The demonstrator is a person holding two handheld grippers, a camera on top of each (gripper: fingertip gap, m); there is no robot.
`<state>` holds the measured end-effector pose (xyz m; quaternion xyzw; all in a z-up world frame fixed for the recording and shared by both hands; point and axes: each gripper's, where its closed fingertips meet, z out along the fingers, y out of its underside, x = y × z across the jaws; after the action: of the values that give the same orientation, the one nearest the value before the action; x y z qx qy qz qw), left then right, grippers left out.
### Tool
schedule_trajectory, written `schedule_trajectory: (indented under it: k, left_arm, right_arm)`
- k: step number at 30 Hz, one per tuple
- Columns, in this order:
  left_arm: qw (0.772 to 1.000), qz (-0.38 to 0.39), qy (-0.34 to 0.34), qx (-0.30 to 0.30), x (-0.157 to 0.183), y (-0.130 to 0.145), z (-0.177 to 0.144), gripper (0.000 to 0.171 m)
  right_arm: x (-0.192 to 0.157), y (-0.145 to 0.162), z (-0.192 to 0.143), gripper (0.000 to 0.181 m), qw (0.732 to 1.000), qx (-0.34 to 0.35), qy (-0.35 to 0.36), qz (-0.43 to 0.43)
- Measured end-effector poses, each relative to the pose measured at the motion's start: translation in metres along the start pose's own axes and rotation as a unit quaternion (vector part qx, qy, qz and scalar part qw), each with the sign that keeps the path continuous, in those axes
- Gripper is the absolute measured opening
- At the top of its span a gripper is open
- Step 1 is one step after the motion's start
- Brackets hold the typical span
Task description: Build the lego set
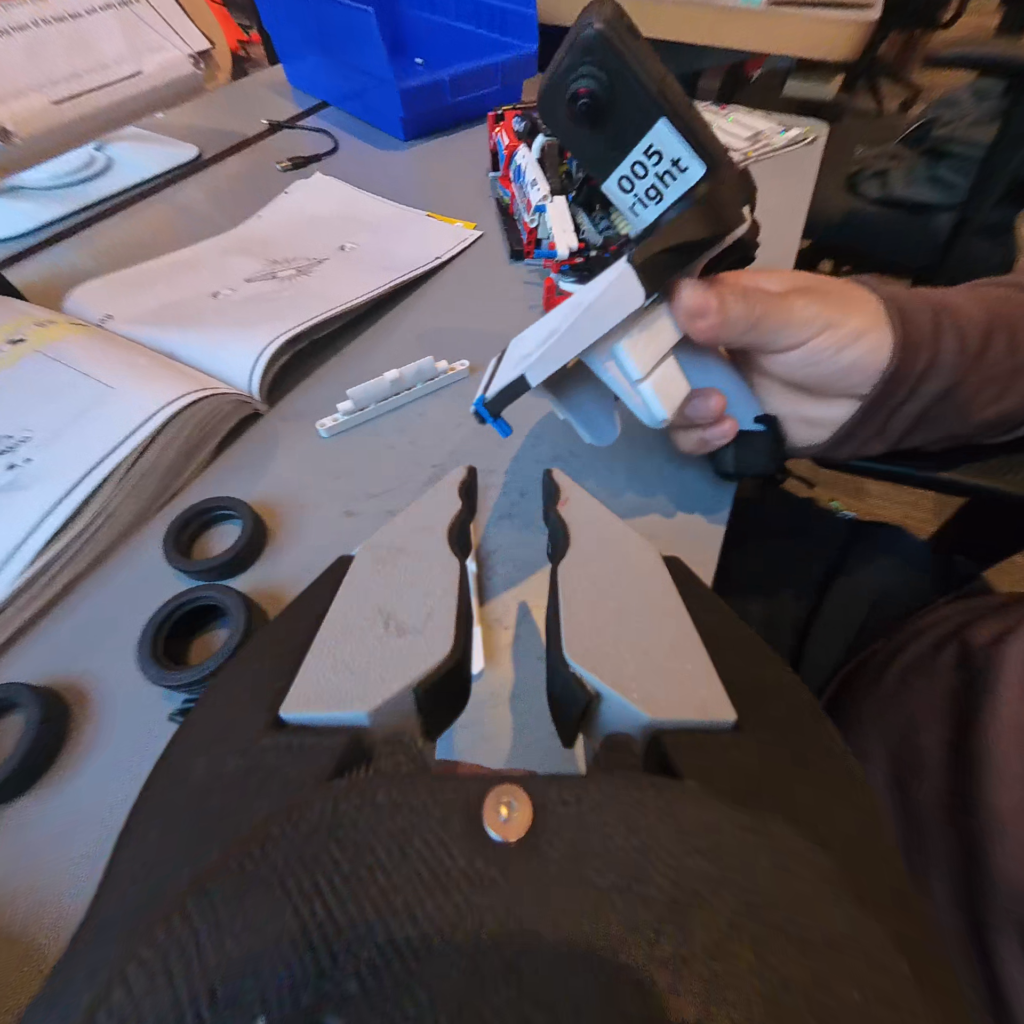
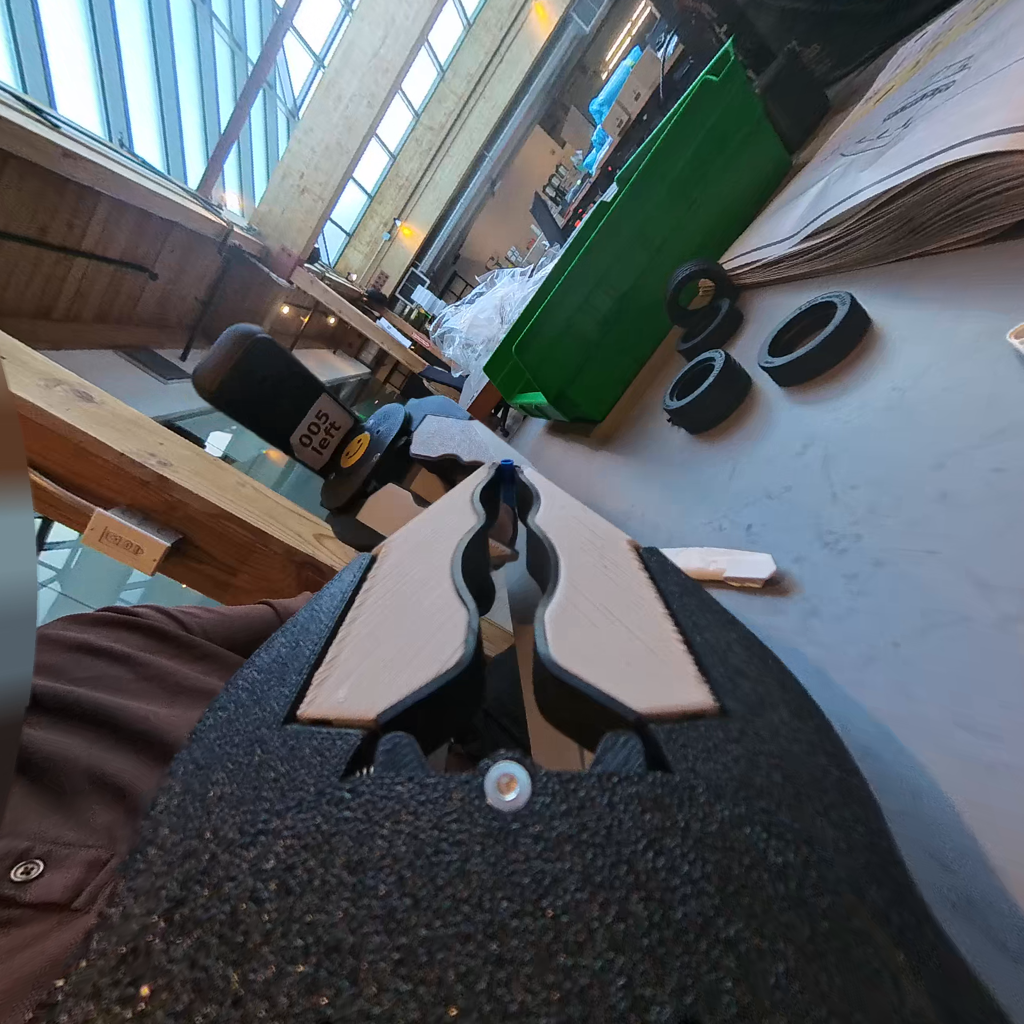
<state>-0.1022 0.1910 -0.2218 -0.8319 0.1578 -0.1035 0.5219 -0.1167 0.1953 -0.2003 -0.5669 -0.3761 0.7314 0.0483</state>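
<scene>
- The grey bench (image 1: pixel 354 487) carries everything, with your big open instruction book (image 1: pixel 183 354) sprawled along its left side.
- A blue bin (image 1: pixel 410 61) sits at the far edge; in the right wrist view there's a green bin (image 2: pixel 626 288) near the bench's edge too.
- The half-built red, white and black lego model (image 1: pixel 532 188) stands toward the far right corner, partly hidden behind your right claw (image 1: pixel 490 415).
- That right claw is up off the bench, pinched closed on a little blue pin (image 1: pixel 493 418).
- Your left claw (image 1: pixel 510 482) hangs near the right edge, fingers parted, gripping nothing.
- Black tires (image 1: pixel 213 537) lie loose just beside the book's near edge.
- A white beam assembly (image 1: pixel 393 393) lies flat mid-bench, near the blue pin.
</scene>
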Motion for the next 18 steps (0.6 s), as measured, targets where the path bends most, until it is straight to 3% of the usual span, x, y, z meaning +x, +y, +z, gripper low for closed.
schedule_trajectory:
  k: [6, 10, 18]
  left_arm:
    - [0.999, -0.033, 0.016, 0.019, 0.002, -0.006, -0.002, 0.018]
    - [0.999, -0.041, 0.013, 0.024, -0.001, -0.007, -0.005, 0.004]
    - [0.997, -0.062, 0.029, 0.02, 0.001, -0.003, -0.002, 0.006]
  right_arm:
    - [-0.003, 0.007, 0.007, 0.004, 1.0, -0.013, 0.006, -0.028]
    - [-0.003, 0.009, 0.007, 0.004, 0.999, -0.019, 0.015, -0.046]
    - [-0.003, 0.013, 0.008, 0.004, 0.997, -0.029, 0.029, -0.072]
